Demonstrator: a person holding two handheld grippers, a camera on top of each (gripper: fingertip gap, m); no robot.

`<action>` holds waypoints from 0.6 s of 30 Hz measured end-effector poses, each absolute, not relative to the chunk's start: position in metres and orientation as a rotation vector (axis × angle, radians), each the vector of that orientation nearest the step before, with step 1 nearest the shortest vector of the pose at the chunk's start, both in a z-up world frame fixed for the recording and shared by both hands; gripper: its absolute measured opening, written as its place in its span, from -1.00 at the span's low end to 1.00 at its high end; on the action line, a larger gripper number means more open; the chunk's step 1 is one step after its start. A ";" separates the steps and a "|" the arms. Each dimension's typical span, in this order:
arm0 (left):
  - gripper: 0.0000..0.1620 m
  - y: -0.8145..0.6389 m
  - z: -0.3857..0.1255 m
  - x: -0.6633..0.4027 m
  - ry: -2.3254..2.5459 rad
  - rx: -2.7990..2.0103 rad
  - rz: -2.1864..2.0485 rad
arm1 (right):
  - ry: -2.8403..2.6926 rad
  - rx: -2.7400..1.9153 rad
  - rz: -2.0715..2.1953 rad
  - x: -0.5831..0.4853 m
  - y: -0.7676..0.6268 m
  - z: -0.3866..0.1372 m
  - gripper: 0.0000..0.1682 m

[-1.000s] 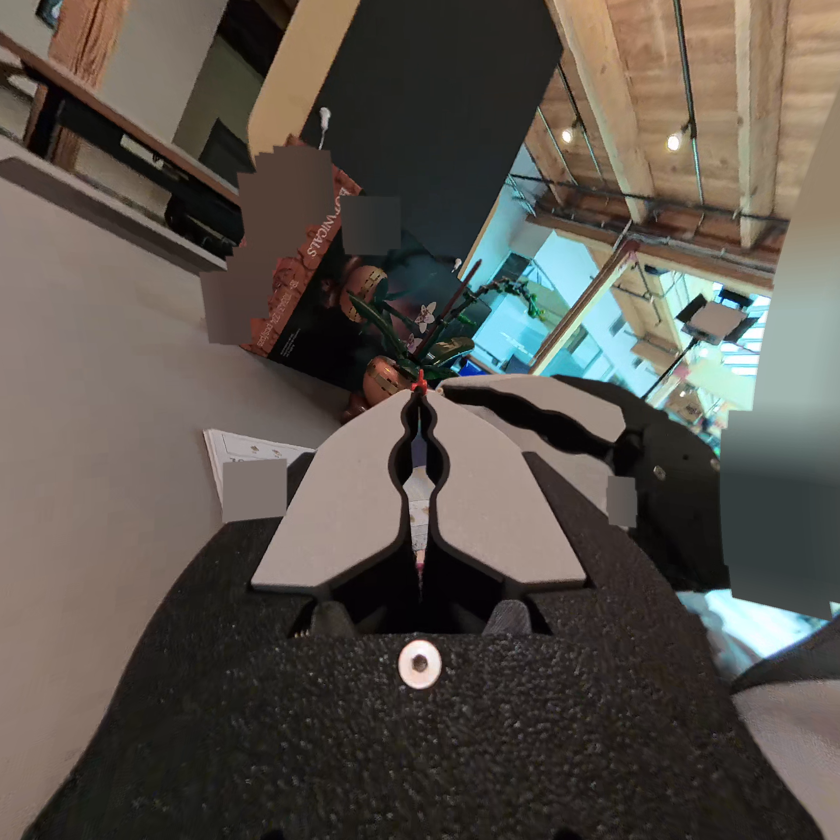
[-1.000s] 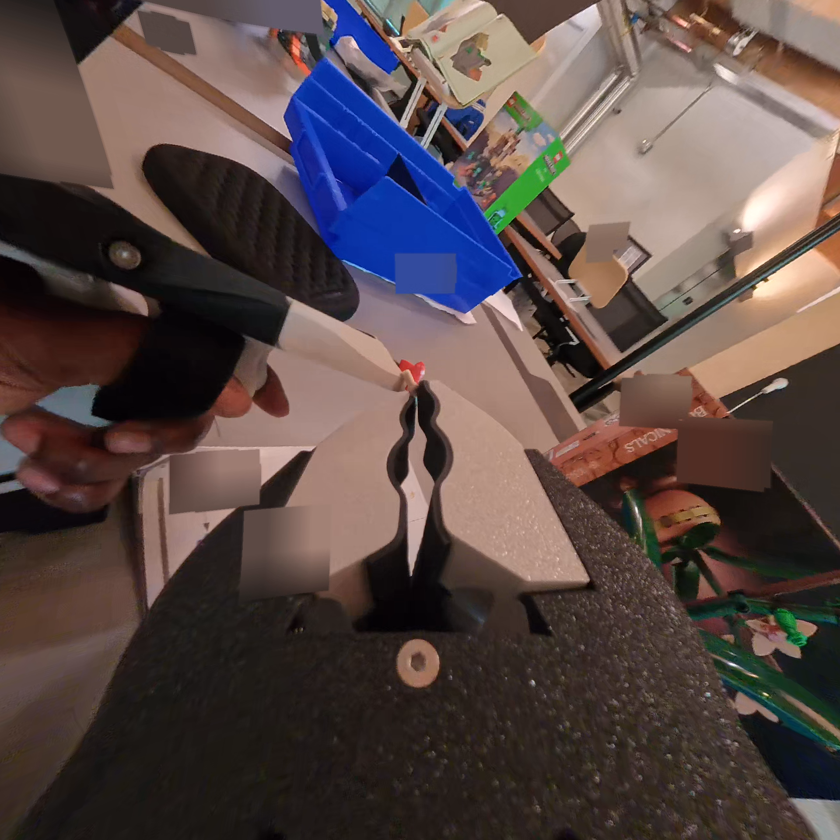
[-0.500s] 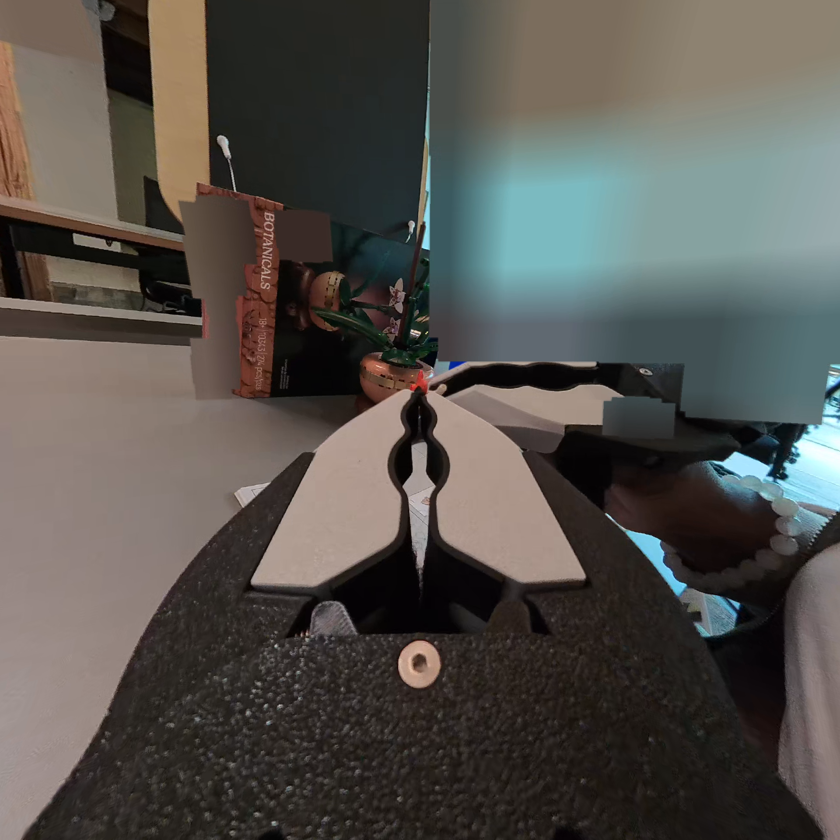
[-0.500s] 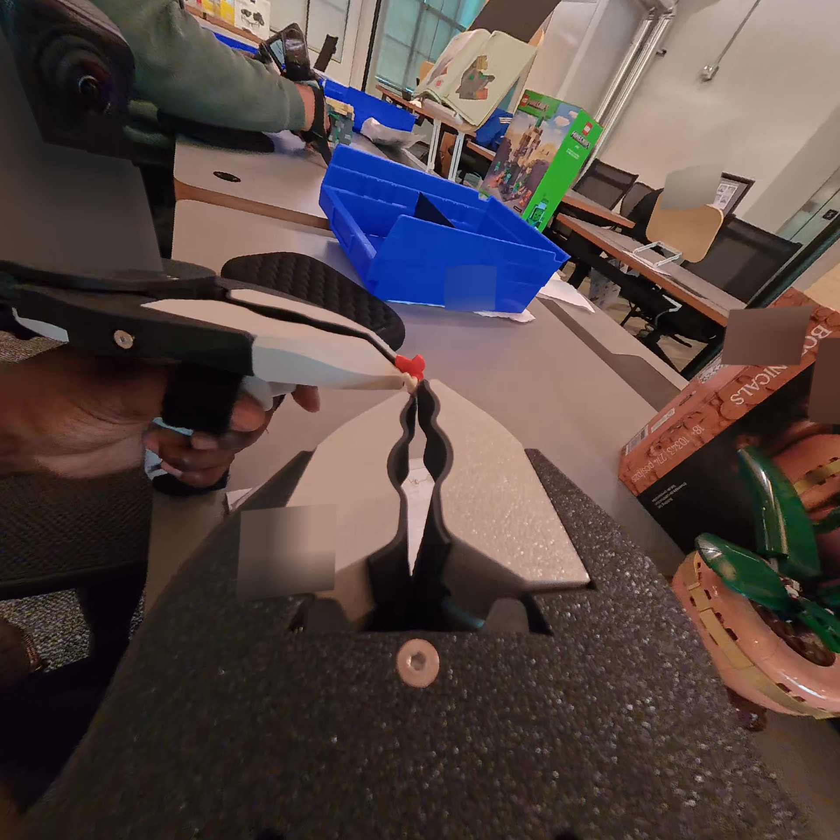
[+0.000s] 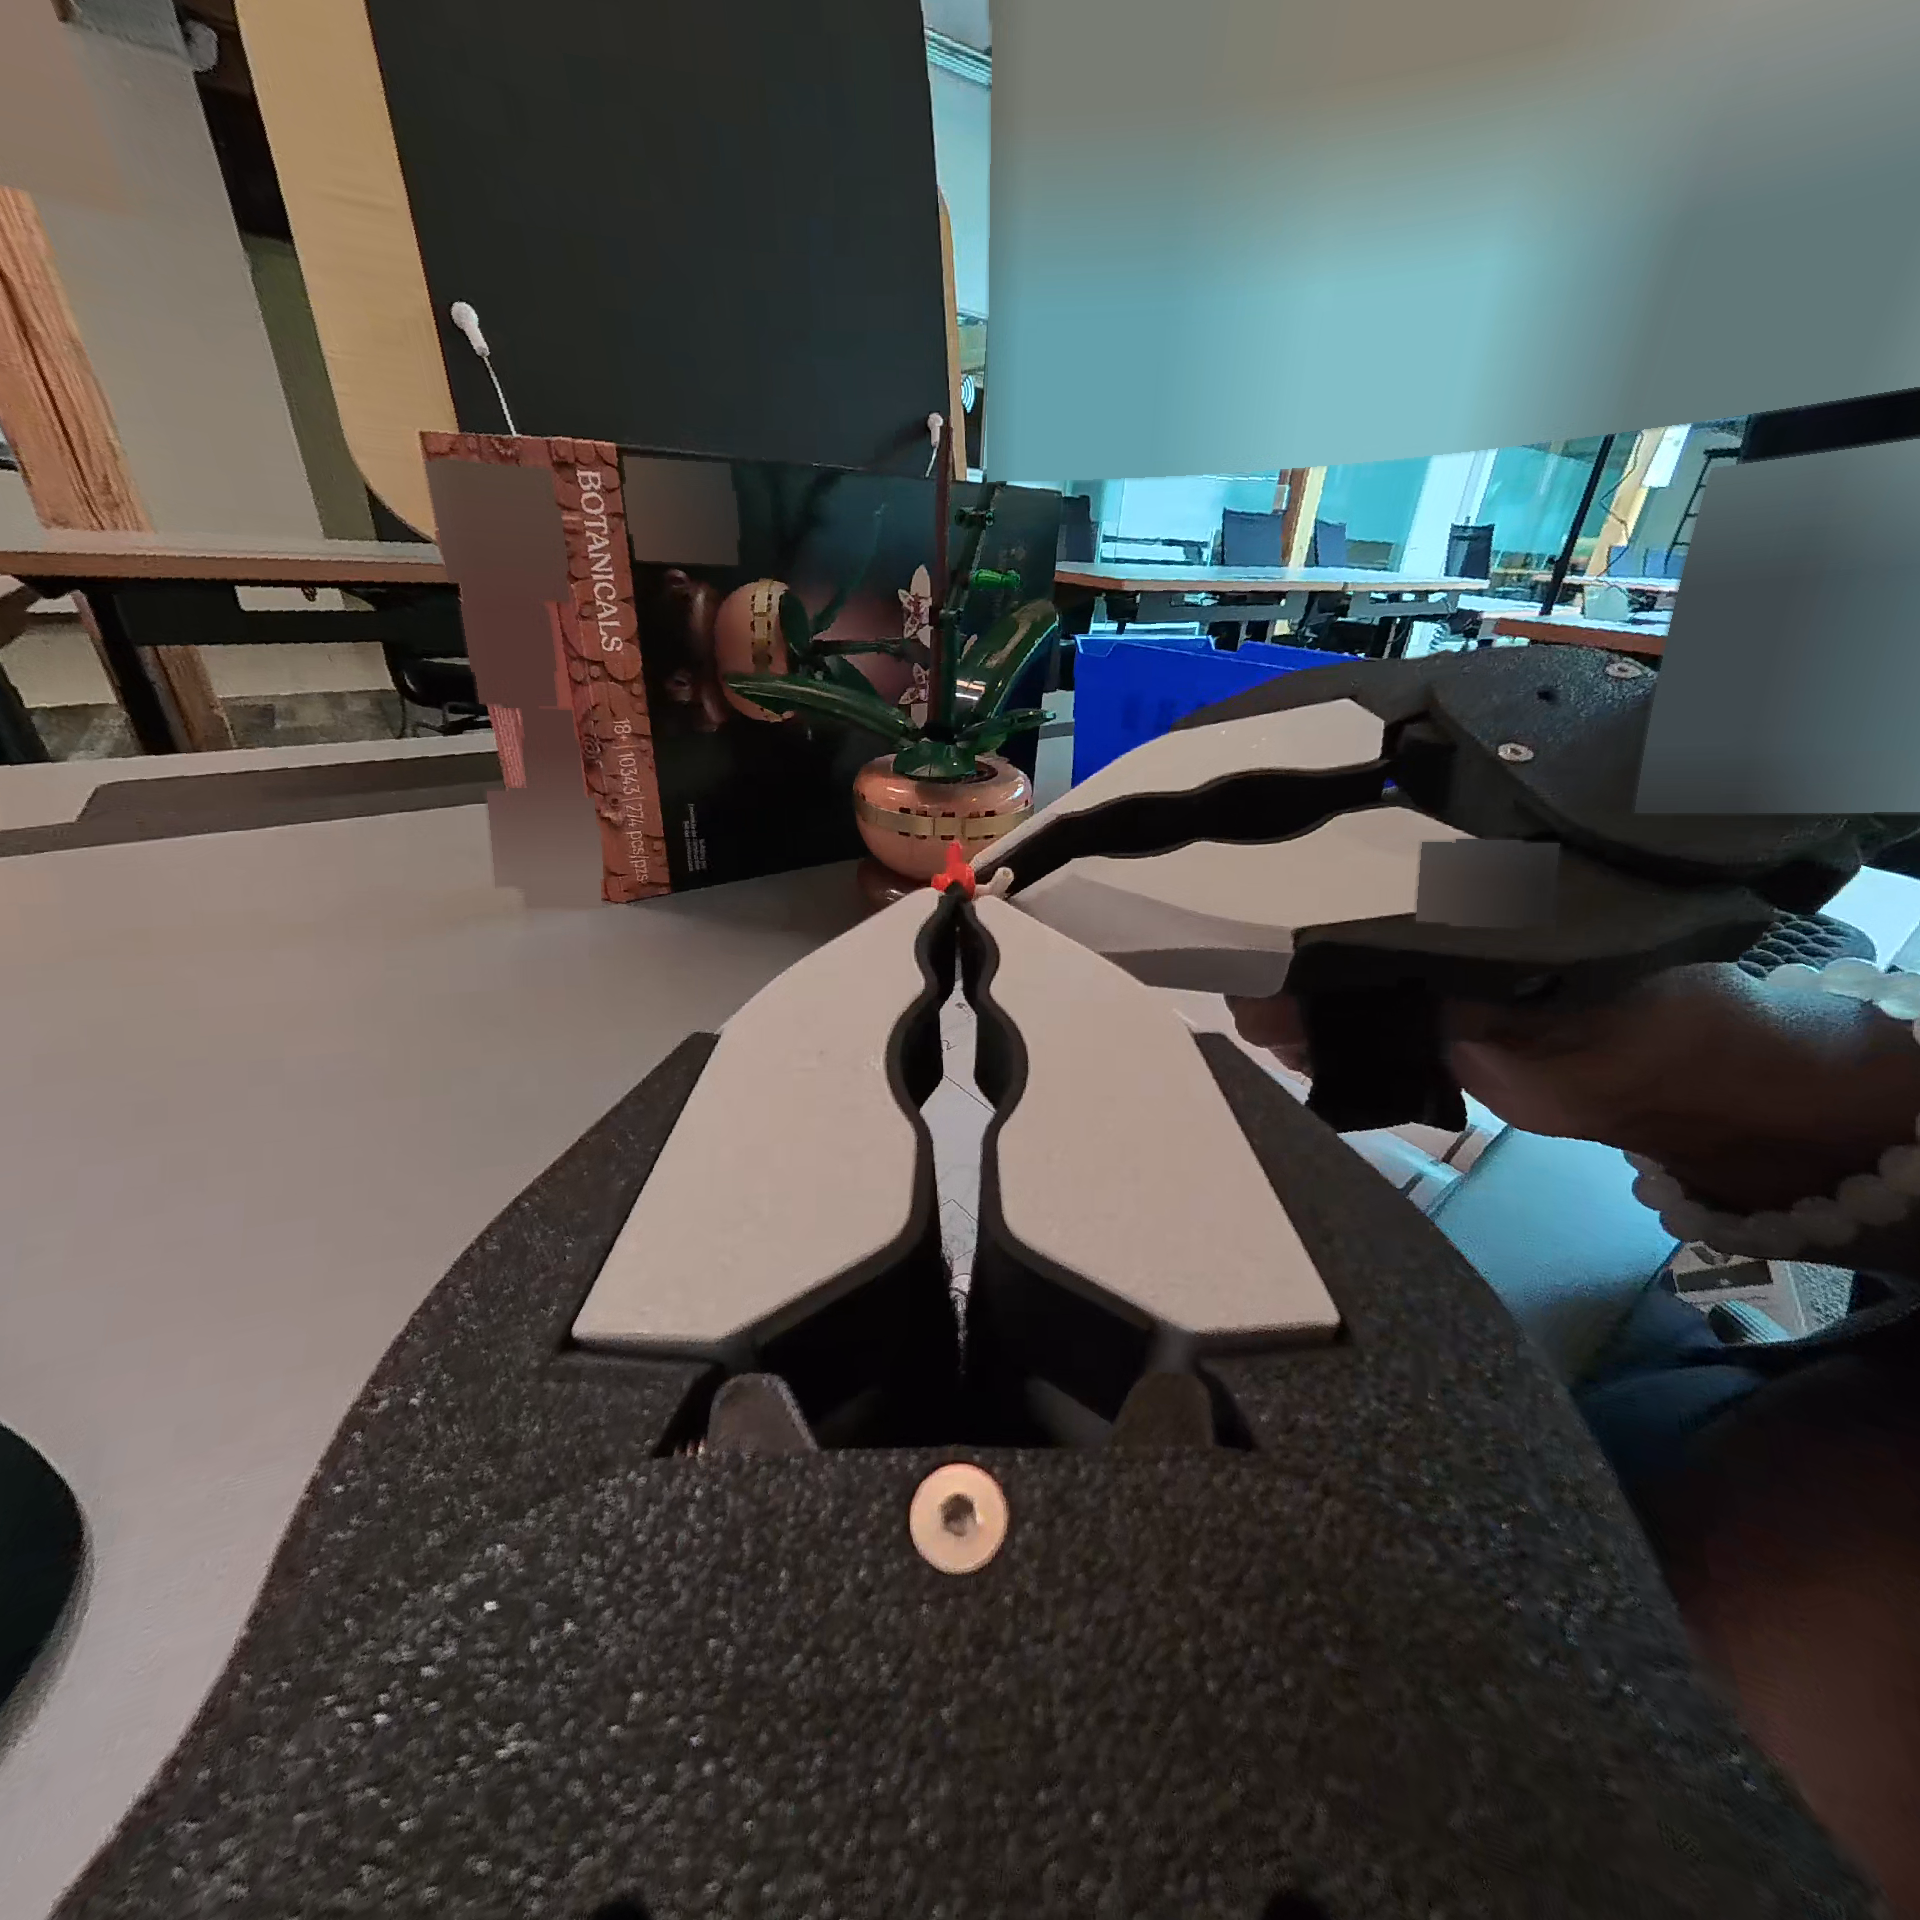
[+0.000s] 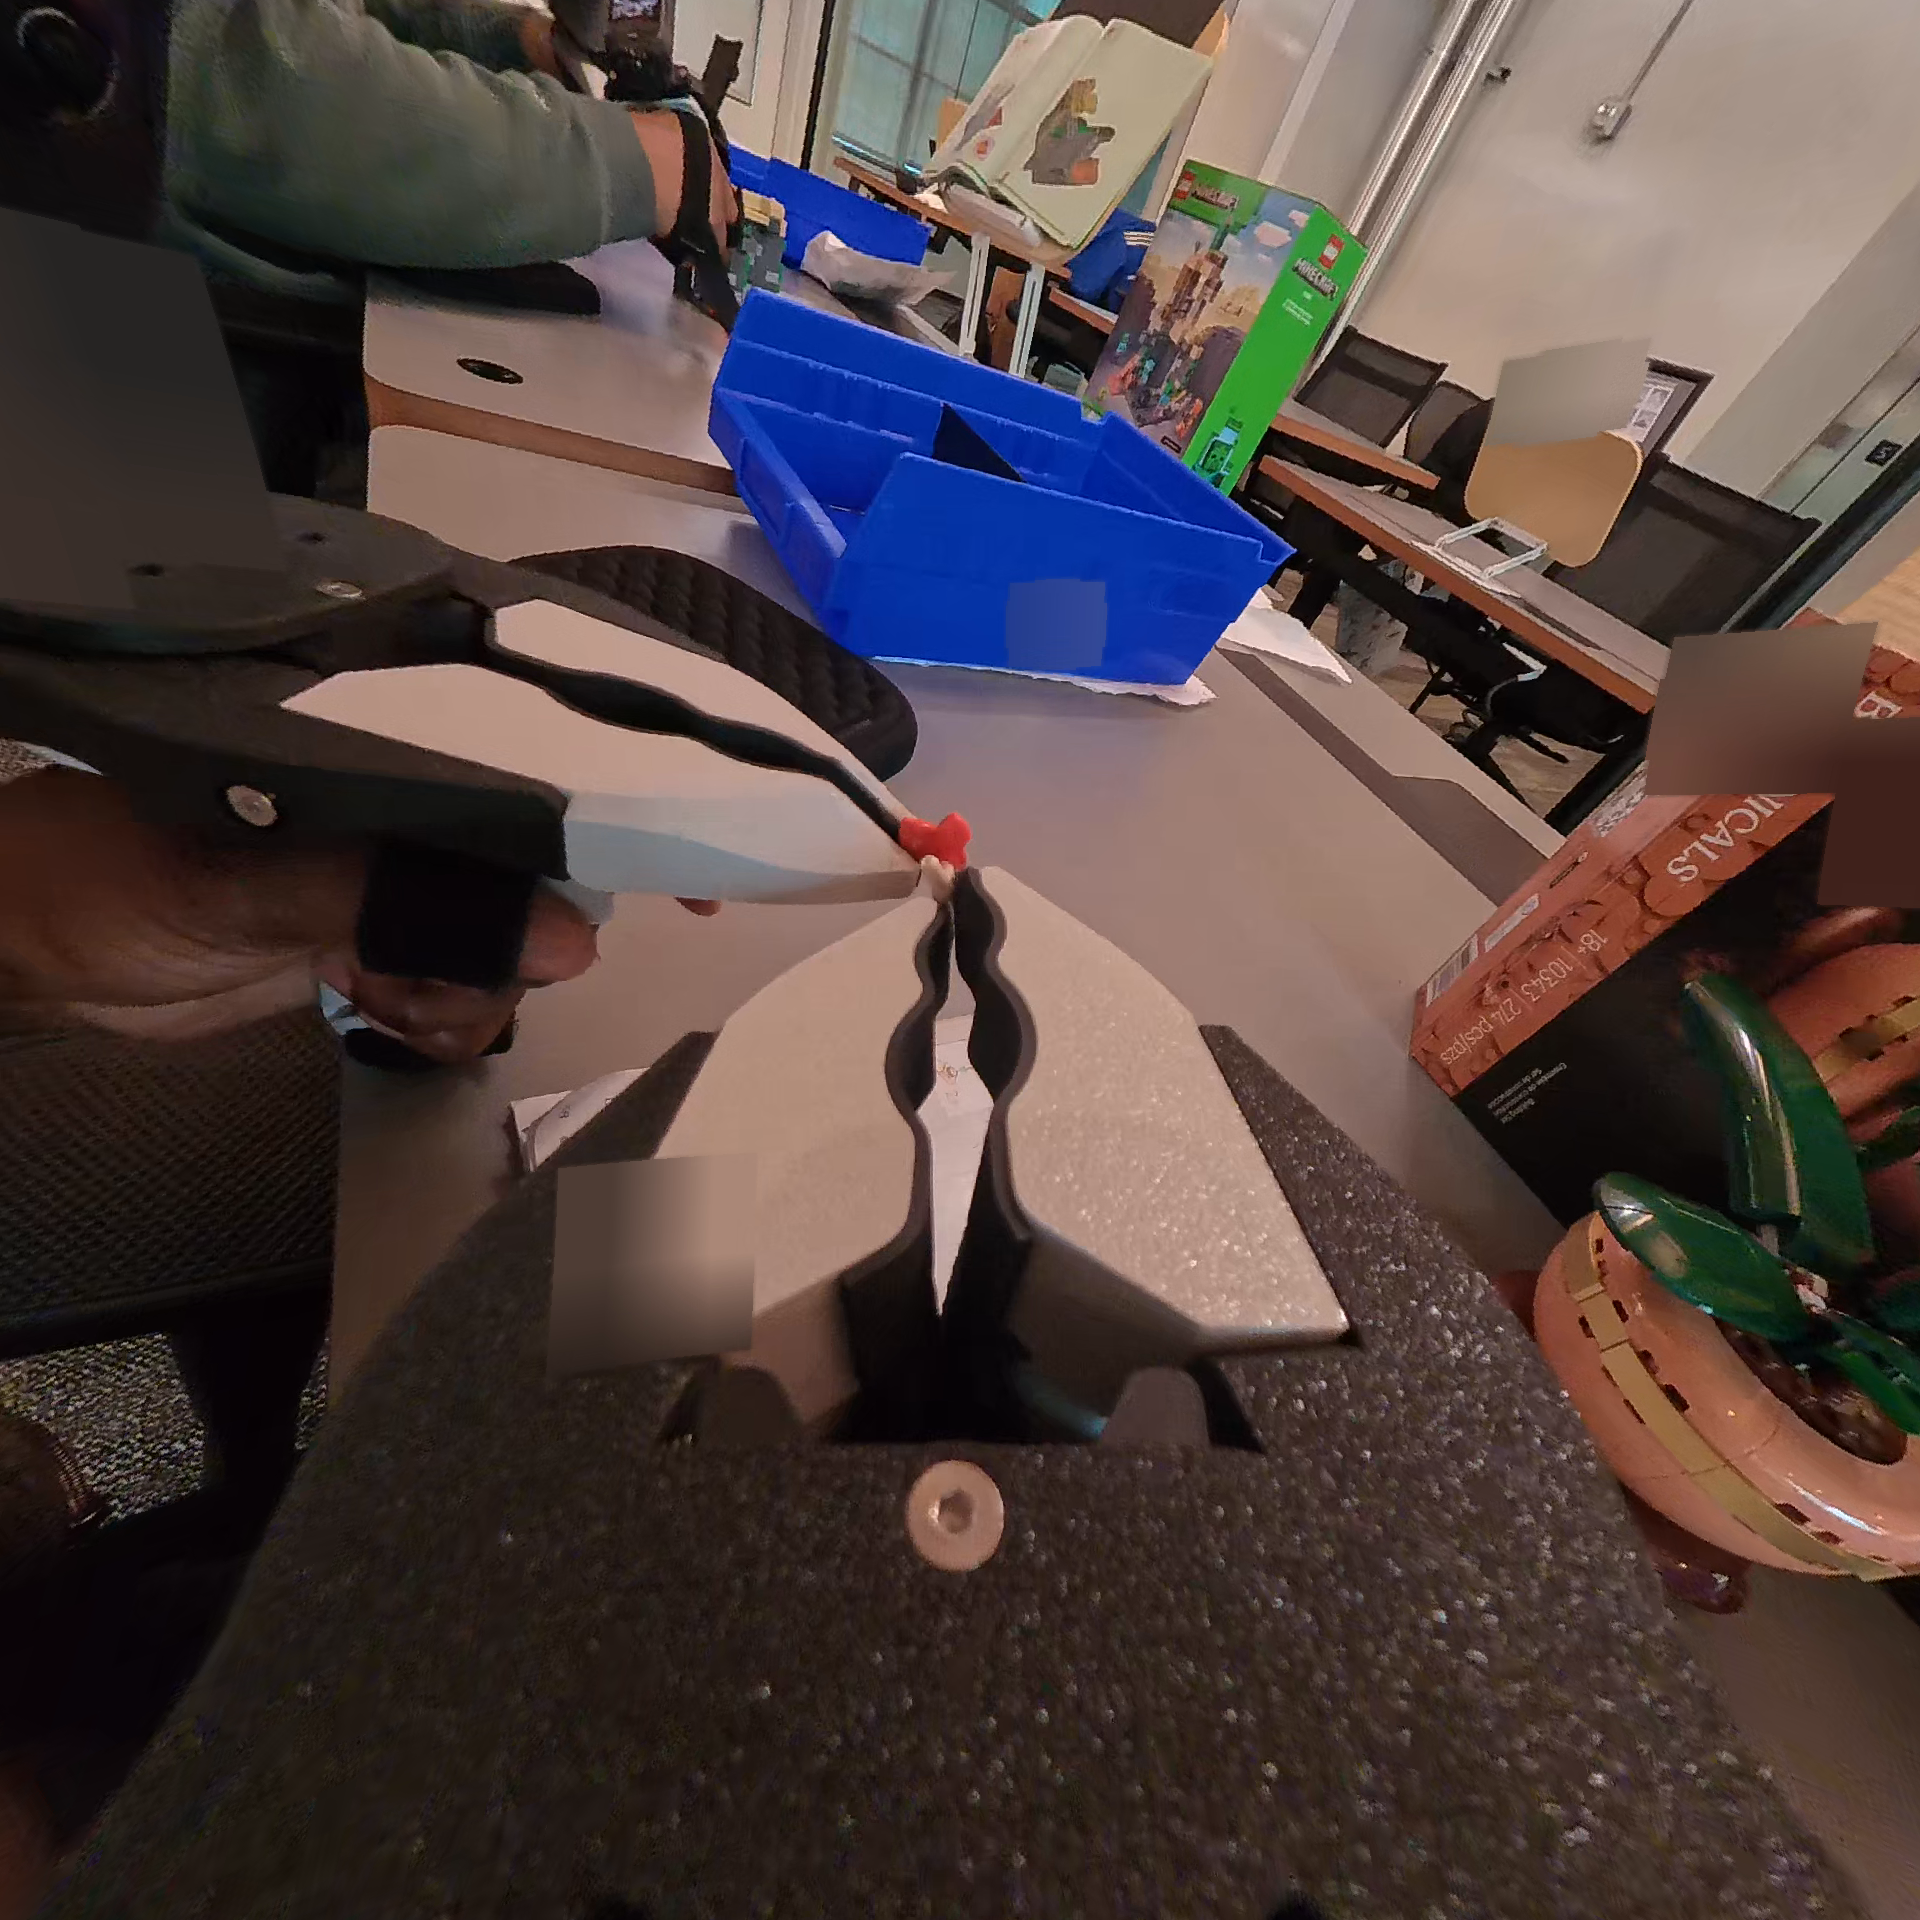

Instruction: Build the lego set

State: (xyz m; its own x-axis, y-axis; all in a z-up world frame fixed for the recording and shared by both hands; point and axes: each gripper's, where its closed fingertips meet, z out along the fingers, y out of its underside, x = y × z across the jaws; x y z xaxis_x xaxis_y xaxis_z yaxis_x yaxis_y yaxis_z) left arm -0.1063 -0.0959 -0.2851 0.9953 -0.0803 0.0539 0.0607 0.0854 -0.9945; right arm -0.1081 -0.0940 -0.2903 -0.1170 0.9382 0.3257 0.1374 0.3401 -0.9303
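My left gripper [image 5: 951, 902] is shut on a tiny red lego piece [image 5: 950, 879] that sticks out of its tips. My right gripper [image 6: 951, 885] is shut on a tiny white piece [image 6: 938, 873]. The two gripper tips meet in the air above the grey table, and the white piece touches the red one [image 6: 934, 832]. In the left wrist view the right gripper [image 5: 1000, 883] comes in from the right; in the right wrist view the left gripper [image 6: 912, 847] comes in from the left. The built orchid in its pink pot [image 5: 940, 816] stands just behind the tips, and at lower right in the right wrist view [image 6: 1683, 1434].
The set's box [image 5: 665, 675] stands on the table behind the pot. A blue bin [image 6: 987, 551] and a black mat [image 6: 748, 644] lie farther back. A paper instruction sheet [image 6: 582, 1117] lies under the grippers. Another person's sleeve [image 6: 416, 135] shows at a far table. The grippers are tip to tip, or close to it.
Both views have swung from tilted to level as the grippers turned upright. The tips have stayed together with the red and white pieces between them.
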 end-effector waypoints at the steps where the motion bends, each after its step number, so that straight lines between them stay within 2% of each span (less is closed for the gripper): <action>1: -1.00 -0.096 -0.285 -0.106 0.019 -1.486 -0.107 | -1.533 -1.015 0.935 -0.108 -0.093 -0.291 -0.99; 15: -1.00 -0.095 -0.282 -0.111 -0.071 -1.449 -0.160 | -1.565 -1.016 0.948 -0.113 -0.093 -0.290 -0.97; 18: -1.00 -0.096 -0.275 -0.119 -0.178 -1.372 -0.285 | -1.566 -1.042 1.081 -0.112 -0.094 -0.282 -0.71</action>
